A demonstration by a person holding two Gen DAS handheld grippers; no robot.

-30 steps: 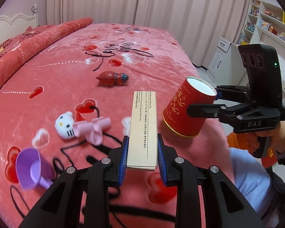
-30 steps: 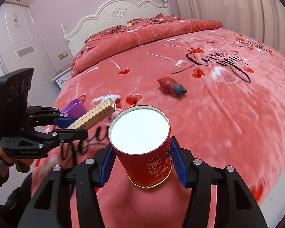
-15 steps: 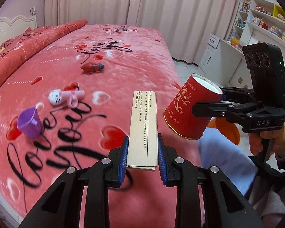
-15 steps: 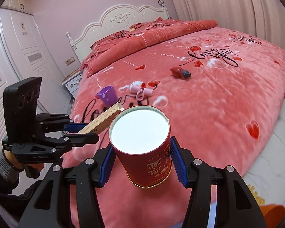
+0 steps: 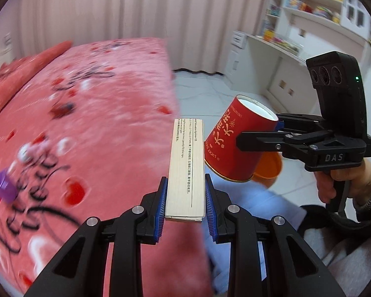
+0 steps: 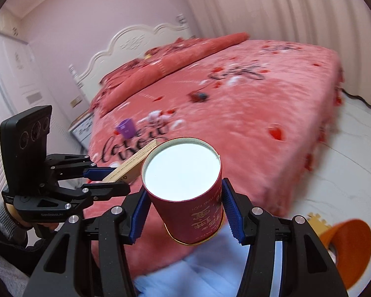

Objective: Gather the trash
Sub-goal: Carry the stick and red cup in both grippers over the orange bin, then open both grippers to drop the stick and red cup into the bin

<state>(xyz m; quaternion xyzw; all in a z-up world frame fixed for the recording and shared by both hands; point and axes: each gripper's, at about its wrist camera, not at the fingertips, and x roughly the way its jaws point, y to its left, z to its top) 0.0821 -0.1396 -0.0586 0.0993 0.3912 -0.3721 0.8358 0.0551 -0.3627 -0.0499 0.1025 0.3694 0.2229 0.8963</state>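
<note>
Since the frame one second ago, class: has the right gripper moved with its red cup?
Yes. The right gripper, shut on the red cup, has drawn back from the bed toward the orange bin on the floor.

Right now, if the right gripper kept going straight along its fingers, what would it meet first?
Probably the bed. The right gripper, shut on the red cup, aims over the bed's near edge; the orange bin sits off to the right. Depth is unclear.

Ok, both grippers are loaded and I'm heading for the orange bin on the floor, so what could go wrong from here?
The red paper cup is pinched only near its base by the right gripper and tilted, so it may slip or crush. The flat beige cardboard box sticks far beyond the left gripper, close to the cup: they could knock together. The orange plastic bin sits partly hidden, so a drop may miss.
</note>
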